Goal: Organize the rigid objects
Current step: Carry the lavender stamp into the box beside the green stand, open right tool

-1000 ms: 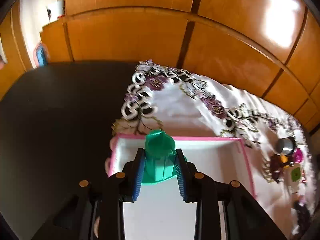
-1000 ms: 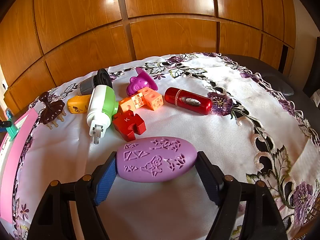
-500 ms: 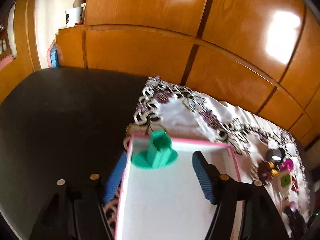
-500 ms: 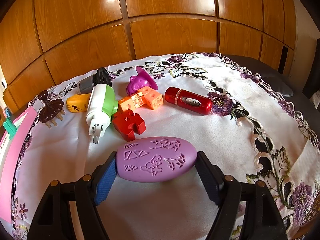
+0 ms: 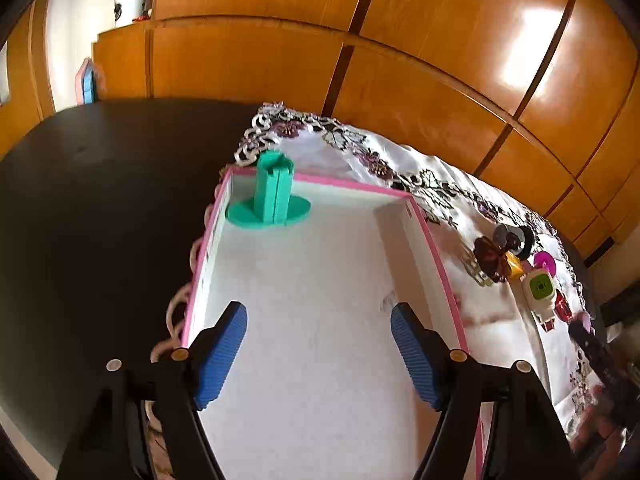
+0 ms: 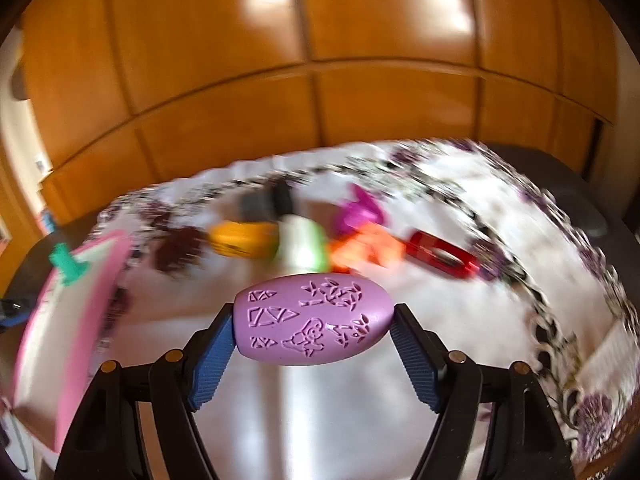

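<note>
One piece sorted: green peg (image 5: 272,196) stands upright in the tray (image 5: 436,256), far left corner; rest of the tray floor bare. Left gripper (image 5: 318,354) over the tray, jaws spread, holding nothing. Right gripper (image 6: 310,350) pinches the purple egg (image 6: 312,318) by its ends, above the cloth (image 6: 460,320), tray to its left. Remaining, blurred, mid-cloth: yellow piece (image 6: 244,238), white-green plug (image 6: 302,248), orange blocks (image 6: 368,250), red case (image 6: 442,260), magenta piece (image 6: 360,210), dark ones. Path to the tray looks open.
</note>
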